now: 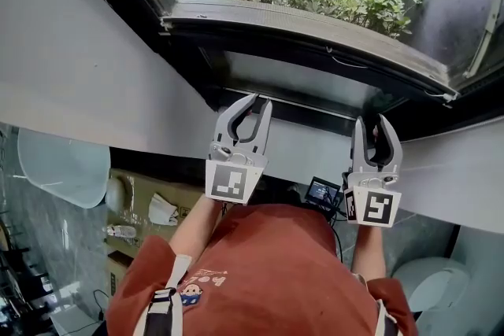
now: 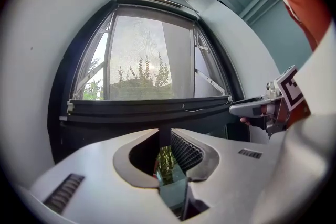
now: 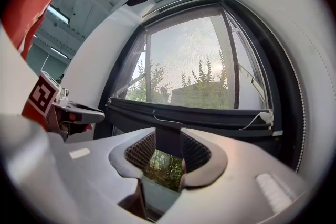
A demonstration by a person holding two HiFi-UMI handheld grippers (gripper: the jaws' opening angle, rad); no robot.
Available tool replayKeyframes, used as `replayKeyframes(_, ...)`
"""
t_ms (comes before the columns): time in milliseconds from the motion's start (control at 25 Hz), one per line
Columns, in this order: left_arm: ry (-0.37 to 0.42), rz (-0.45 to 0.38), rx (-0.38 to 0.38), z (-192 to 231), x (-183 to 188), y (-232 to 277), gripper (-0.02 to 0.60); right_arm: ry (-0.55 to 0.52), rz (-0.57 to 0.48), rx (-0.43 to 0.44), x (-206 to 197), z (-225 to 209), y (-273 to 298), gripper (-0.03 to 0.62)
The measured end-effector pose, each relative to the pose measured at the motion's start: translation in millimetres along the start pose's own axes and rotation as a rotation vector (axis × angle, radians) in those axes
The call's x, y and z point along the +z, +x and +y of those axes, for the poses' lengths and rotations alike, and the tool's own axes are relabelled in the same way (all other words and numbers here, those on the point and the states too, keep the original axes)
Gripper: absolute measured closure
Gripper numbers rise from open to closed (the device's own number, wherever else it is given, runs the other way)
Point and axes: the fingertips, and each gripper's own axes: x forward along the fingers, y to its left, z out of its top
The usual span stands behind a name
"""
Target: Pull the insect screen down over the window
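Insect screen (image 2: 149, 50), as far as I can judge from the grey haze over the middle panes, already hangs over most of the window. Its dark bottom bar (image 2: 152, 106) lies low across the opening, just above the frame's lower rail (image 1: 303, 112). Both tongs point level at that low zone, well apart from each other. The left tongs (image 2: 164, 134) stand part closed with a narrow slot between the pads, and the right tongs (image 3: 169, 136) stand a little wider. In each slot only the dark rail behind shows and no pad seems to press on anything, so I take both as spread and empty. To finish well, each pair should take the bar itself, not the thin white cord (image 3: 167, 120) that loops along it, at like distances from the middle. Both sides should then come down together with the bar kept level, since a tilted bar would likely bind at the sides of the frame. A firm bite matters before any pull, or a slipping pad could let the bar spring back up.
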Motion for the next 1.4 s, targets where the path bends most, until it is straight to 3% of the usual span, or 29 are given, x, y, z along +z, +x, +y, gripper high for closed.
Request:
replayKeyframes(280,0.002,-0.008,0.003,0,3,3,0.575,-0.027,0.019,-0.046,-4,-8,1,0.585)
replayKeyframes(1080,0.021,-0.016,-0.005,0,4,5,0.577,-0.049,0.055,-0.036,-8,-7,6,0.585)
replayKeyframes(1400,0.007,0.017,-0.004,0,1,7,0.576,-0.059,0.047,-0.044,-3,-13,7,0.585)
